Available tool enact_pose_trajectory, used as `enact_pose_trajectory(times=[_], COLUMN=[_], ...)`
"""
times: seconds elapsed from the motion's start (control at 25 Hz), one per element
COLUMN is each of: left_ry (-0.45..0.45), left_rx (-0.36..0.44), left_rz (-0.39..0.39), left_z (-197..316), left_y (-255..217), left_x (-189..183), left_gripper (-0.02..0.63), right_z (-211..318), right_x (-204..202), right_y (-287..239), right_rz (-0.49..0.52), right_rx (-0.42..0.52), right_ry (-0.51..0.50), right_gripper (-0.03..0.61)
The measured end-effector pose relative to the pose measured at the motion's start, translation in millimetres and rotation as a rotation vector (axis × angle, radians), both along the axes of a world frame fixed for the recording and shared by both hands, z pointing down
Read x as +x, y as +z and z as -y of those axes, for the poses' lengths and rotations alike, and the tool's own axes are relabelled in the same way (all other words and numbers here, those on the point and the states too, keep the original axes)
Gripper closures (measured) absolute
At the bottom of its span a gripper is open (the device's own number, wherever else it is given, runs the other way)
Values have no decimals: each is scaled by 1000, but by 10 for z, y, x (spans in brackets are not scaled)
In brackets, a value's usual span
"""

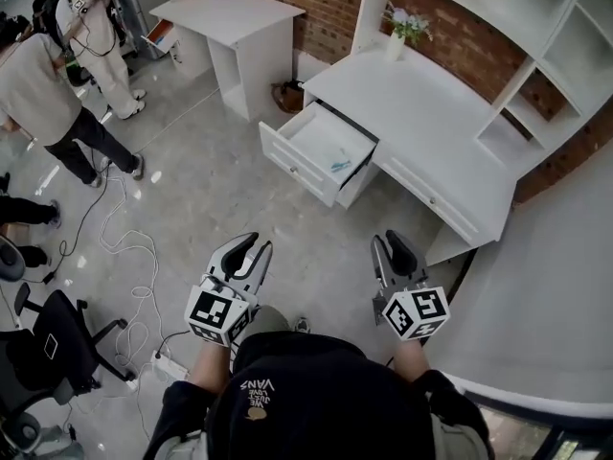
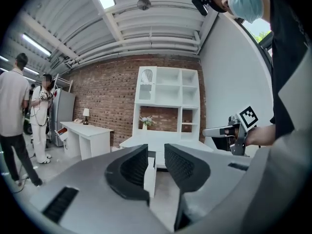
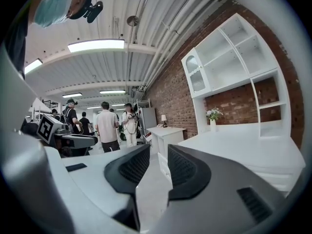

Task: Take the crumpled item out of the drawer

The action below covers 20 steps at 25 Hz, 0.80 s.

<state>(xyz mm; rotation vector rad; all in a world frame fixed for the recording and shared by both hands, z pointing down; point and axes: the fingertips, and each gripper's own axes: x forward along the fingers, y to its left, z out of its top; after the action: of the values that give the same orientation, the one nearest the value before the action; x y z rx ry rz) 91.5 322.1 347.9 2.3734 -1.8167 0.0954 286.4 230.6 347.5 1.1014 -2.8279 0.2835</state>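
The white drawer (image 1: 305, 166) stands pulled out of the white desk (image 1: 402, 103), well ahead of me across the grey floor. Inside it lies a small pale blue crumpled item (image 1: 342, 165), near the drawer's right side. My left gripper (image 1: 251, 245) and right gripper (image 1: 391, 241) hover low in front of my body, far short of the drawer. Both point towards it. Each shows a clear gap between its dark ribbed jaws, with nothing held. In the left gripper view the left gripper (image 2: 156, 152) frames the drawer front (image 2: 150, 173). The right gripper (image 3: 158, 152) shows floor between its jaws.
A vase of flowers (image 1: 403, 27) stands on the desk under white shelves (image 1: 536, 56). A second white desk (image 1: 235, 17) is at the back. People (image 1: 43, 94) stand at the left, near floor cables (image 1: 124, 247) and an office chair (image 1: 53, 343). A curved white wall (image 1: 556, 286) is at my right.
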Motion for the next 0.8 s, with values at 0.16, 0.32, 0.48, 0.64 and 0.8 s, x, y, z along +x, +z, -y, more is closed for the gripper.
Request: enact_pose_trajectory(times=[0.16, 0.32, 0.48, 0.64, 0.8], left_ry=[-31, -32, -13, 24, 72], left_rx=[-27, -33, -26, -21, -5], left_rz=[-2, 6, 11, 0, 5], left_z=[172, 422, 782, 1215, 1690], left_y=[90, 116, 168, 176, 81], left_x=[-97, -201, -317, -521, -779], left_gripper=[522, 518, 517, 517, 517], right_z=[191, 428, 714, 1062, 1457], right_x=[-102, -197, -311, -477, -703], right_y=[110, 196, 276, 295, 259], right_rz=[-5, -16, -17, -38, -56], right_rx=[-26, -46, -45, -43, -29], right_ry=[-31, -31, -17, 21, 88], right_gripper=[484, 484, 484, 484, 485])
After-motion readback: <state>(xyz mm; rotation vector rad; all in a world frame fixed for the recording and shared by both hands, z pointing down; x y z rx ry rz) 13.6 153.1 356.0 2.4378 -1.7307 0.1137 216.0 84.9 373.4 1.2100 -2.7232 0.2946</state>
